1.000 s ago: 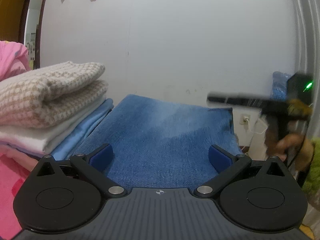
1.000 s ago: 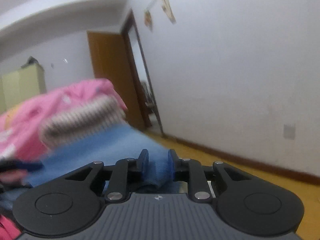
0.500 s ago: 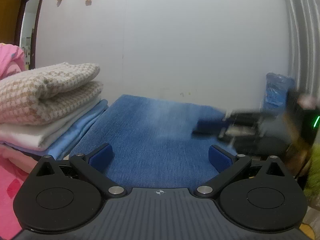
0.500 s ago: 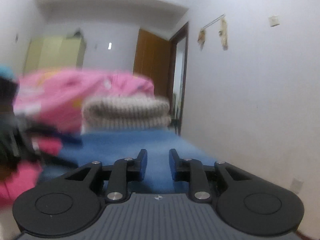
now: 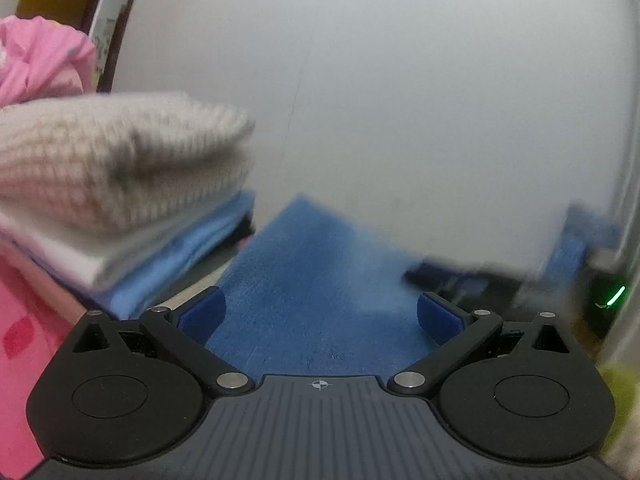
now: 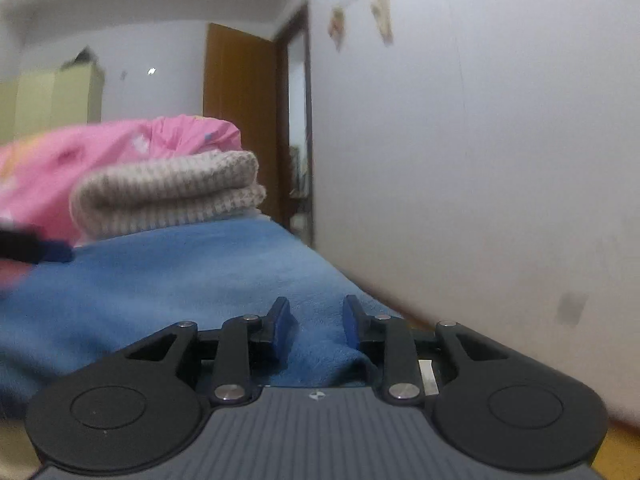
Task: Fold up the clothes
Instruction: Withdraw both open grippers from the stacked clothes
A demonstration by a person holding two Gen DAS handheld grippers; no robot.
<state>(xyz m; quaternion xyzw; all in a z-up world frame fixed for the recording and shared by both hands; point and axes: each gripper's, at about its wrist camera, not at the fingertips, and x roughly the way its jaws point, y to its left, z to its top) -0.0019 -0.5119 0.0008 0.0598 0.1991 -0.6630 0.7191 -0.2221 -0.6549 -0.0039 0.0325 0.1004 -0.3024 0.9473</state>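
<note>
The right gripper (image 6: 316, 320) sat low over the near edge of the blue garment (image 6: 168, 280), its jaws having just been opening; a ridge of that blue cloth lay between the parted pads, which no longer seemed to press it. The left gripper (image 5: 320, 314) stood spread wide and empty above the same garment (image 5: 320, 300), nearer the stack. The garment lay flat, running away from both grippers toward the white wall (image 6: 460, 160). Just beside its far left edge rose the folded pile, a beige houndstooth knit (image 6: 168, 192) on top of white and light blue layers (image 5: 160, 256), with pink bedding (image 6: 120, 140) behind.

The fold looked nearly settled. To finish well, the right jaws should probably clear the cloth fully before lifting, so the edge is not dragged; then both grippers could smooth it flat toward the pile.
</note>
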